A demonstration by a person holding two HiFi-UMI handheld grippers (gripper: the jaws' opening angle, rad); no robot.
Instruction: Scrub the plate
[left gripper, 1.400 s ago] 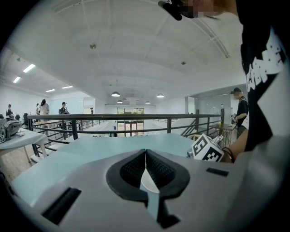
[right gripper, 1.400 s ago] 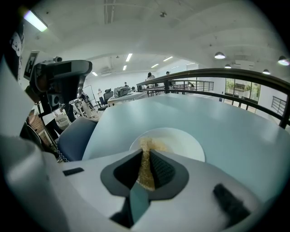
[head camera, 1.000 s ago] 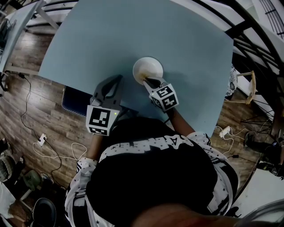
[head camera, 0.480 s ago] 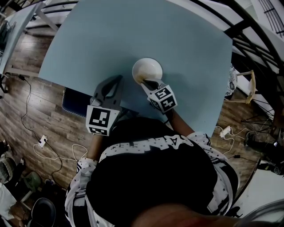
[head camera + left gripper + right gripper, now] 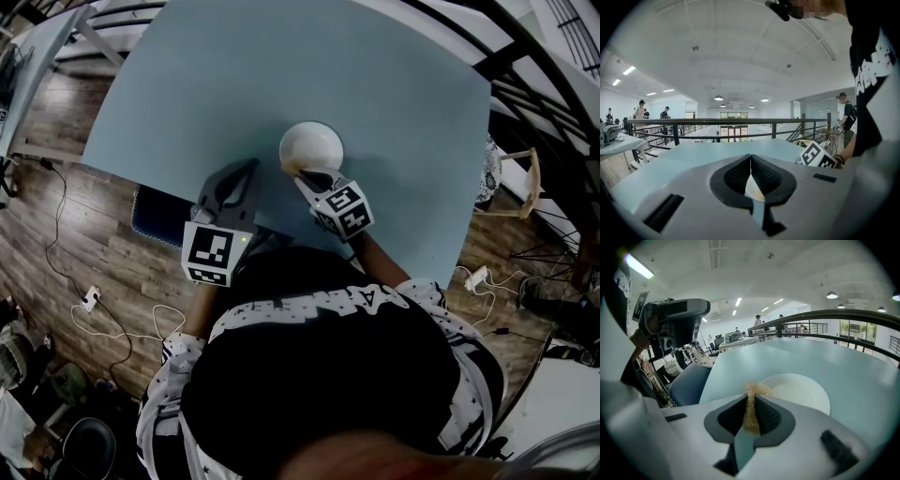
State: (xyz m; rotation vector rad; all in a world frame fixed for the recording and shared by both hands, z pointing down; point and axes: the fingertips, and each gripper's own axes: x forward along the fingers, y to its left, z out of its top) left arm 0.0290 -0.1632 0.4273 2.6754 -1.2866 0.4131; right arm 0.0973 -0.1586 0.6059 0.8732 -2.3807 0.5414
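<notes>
A white plate rests on the light blue table, near its front edge. My right gripper is at the plate's near rim, shut on a tan scrubber whose frayed end sticks out past the jaws toward the plate. My left gripper hovers just left of the plate, shut with nothing held. In the left gripper view its jaws meet at the tips, and the right gripper's marker cube shows beside them.
A dark blue chair stands tucked at the table's near left edge. Cables and a power strip lie on the wooden floor. A black railing runs along the right. A wooden stool sits right of the table.
The right gripper has shifted slightly left along the plate's near rim with the scrubber. The left gripper has stayed put.
</notes>
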